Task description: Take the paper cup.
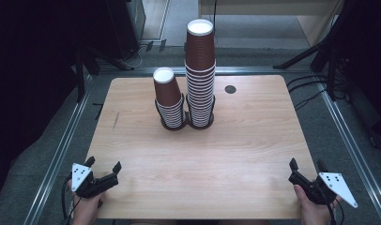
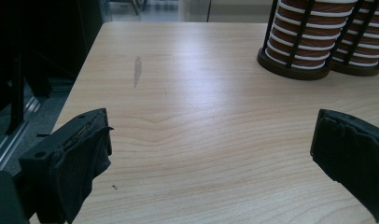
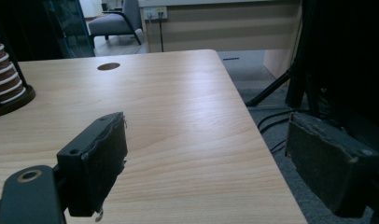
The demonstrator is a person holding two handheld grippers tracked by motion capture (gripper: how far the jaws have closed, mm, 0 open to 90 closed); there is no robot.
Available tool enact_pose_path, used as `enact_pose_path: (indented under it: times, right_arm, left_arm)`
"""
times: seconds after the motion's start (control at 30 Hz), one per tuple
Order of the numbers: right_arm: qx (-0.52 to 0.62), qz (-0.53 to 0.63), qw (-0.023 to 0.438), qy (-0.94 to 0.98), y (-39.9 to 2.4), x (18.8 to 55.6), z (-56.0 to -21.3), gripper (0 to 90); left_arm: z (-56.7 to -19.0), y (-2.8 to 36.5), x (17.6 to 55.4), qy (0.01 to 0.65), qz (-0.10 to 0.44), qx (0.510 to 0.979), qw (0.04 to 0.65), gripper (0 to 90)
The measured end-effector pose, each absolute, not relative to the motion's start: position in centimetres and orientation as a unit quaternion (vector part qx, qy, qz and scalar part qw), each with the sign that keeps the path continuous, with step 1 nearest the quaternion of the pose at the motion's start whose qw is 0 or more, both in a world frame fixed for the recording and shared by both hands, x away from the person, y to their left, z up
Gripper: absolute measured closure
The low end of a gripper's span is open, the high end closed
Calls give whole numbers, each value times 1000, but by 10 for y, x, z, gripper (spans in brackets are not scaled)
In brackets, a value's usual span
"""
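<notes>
Two stacks of brown paper cups stand side by side near the middle of the far half of the table (image 1: 245,154), each seated in a black wire holder with a round base; the taller stack (image 1: 200,70) is on the right, the shorter stack (image 1: 169,101) touches it on the left and leans slightly; every cup has a white rim and a white interior, so the stacked rims read as thin white bands on the brown walls. The left gripper (image 1: 103,169) is held at the near left corner of the table, jaws spread wide with bare wood between them; the right gripper (image 1: 306,167) is held at the near right corner, jaws likewise well apart and gripping nothing; both are well apart from the cups. The table is pale wood-grain laminate with rounded corners; a dark round cable hole (image 1: 230,89) lies right of the taller stack; a faint grey streak (image 2: 137,70) marks the left part. The floor is grey, with metal rails, tripod legs and cables around the table; the sides of the room are dark. No legible writing appears on the cups.
</notes>
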State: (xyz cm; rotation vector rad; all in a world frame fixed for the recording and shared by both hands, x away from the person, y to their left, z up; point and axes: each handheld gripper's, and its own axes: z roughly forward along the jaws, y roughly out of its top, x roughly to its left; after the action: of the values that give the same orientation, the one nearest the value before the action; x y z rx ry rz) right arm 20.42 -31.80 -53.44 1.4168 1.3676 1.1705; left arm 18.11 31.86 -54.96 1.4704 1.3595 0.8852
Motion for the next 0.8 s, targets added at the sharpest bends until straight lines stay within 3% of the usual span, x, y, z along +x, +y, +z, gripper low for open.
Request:
enact_pose_path:
  times: [0.8]
  right_arm:
    - [507, 490, 388, 593, -256, 227, -488, 129]
  left_arm:
    - [-552, 318, 179, 553, 365, 597, 454, 0]
